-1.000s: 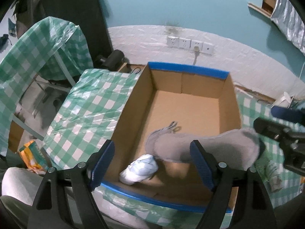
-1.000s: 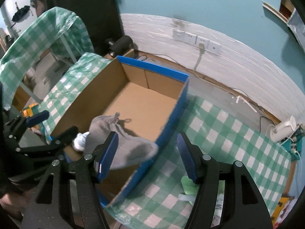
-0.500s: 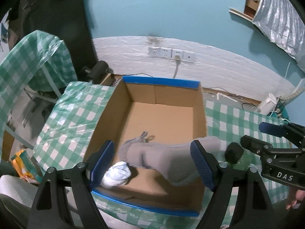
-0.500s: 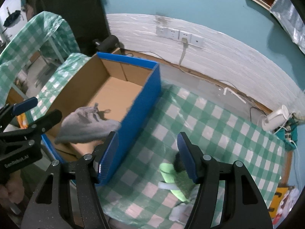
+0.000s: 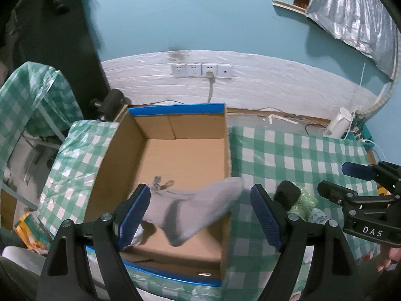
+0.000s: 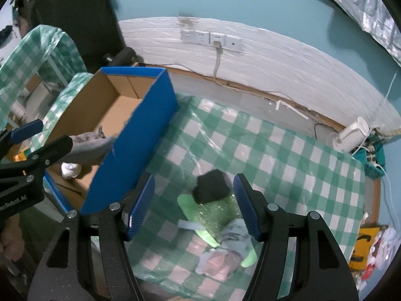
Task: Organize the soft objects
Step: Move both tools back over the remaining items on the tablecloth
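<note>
A cardboard box point(image 5: 186, 123) with blue edges stands on the checked table; it also shows in the right wrist view point(image 6: 140, 135). A grey sock point(image 5: 198, 208) lies in it, its toe over the right wall, next to a white sock bundle point(image 6: 71, 169). My left gripper point(image 5: 200, 215) is open above the box's near part. My right gripper point(image 6: 194, 204) is open over a small pile on the table: a black rolled sock point(image 6: 211, 186), a green sparkly piece point(image 6: 215, 213) and a pale patterned cloth point(image 6: 225, 260).
The green checked tablecloth point(image 6: 288, 155) covers the table right of the box. A white wall with sockets point(image 5: 201, 70) runs behind. A white kettle point(image 6: 351, 135) stands at the far right edge. A covered chair point(image 5: 30, 95) stands at the left.
Both grippers have swung right. The right gripper has left the box and now hovers over the pile on the table. The grey sock stays draped in the box.
</note>
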`<state>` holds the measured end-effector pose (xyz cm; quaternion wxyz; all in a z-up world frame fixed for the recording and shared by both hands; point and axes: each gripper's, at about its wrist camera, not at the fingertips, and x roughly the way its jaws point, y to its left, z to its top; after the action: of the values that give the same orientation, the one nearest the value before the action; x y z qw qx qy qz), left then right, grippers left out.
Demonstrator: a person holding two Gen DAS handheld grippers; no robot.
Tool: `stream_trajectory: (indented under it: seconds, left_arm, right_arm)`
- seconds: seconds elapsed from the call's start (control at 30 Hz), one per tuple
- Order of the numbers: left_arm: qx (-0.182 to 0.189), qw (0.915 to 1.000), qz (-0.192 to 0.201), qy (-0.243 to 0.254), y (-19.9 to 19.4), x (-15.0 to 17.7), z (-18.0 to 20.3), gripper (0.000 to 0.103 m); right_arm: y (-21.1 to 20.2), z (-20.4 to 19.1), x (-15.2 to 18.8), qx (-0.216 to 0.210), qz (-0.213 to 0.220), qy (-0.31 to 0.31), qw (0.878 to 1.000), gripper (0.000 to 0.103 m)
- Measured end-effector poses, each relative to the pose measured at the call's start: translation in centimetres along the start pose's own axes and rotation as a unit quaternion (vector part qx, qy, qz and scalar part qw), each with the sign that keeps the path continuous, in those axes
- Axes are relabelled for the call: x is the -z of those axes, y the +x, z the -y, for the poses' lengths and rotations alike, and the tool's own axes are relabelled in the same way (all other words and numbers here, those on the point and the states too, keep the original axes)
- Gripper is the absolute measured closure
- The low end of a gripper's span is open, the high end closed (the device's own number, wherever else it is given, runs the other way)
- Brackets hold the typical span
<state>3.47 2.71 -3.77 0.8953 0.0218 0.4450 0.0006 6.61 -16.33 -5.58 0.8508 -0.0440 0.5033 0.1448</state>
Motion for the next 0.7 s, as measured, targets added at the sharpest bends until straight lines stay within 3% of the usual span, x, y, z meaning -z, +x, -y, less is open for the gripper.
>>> stream_trajectory:
  seconds: [0.7]
  left_arm:
    - [0.011,0.9932,-0.043,0.107,3.5,2.1,9.4,0.018]
  right_arm:
    - [2.8,5.3,5.9,0.024,-0.065,0.045,0.997,0.034]
